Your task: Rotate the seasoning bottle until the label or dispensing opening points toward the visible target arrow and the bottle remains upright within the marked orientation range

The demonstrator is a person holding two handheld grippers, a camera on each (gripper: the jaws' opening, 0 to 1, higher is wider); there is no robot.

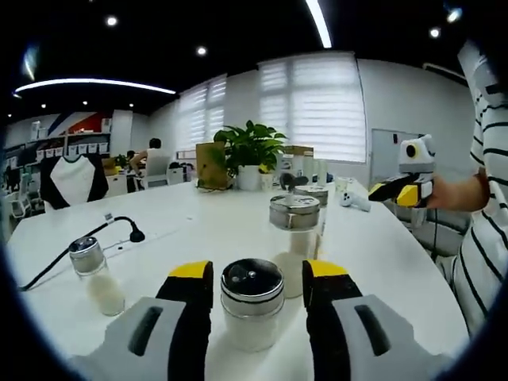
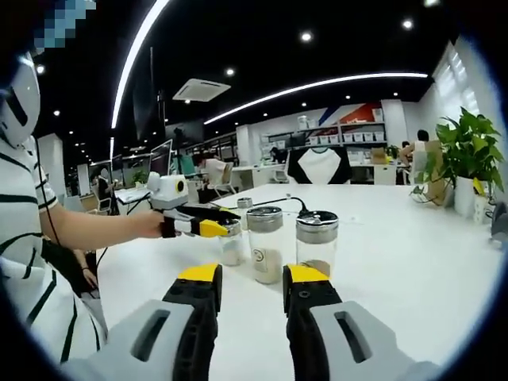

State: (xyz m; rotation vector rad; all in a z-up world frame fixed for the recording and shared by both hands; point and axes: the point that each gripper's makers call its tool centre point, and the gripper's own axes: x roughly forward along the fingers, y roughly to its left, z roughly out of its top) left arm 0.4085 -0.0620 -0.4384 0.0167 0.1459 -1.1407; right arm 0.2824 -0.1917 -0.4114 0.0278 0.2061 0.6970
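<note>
Four seasoning bottles (image 1: 252,305) with metal lids stand upright on the white counter (image 1: 198,230); no label writing is readable. One sits between the open left hand-held gripper (image 1: 255,278). Right hand-held gripper (image 2: 251,276) is open, empty.

Open-plan office, white meeting table (image 1: 198,218), seated workers at desks (image 2: 262,171), window blinds (image 1: 317,103), potted plant (image 1: 250,147)

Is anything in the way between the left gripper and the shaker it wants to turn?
Nothing visible is. The shaker already stands upright between the left gripper's open jaws, though contact is unclear. Another shaker stands just behind it, and one off to the side.
</note>
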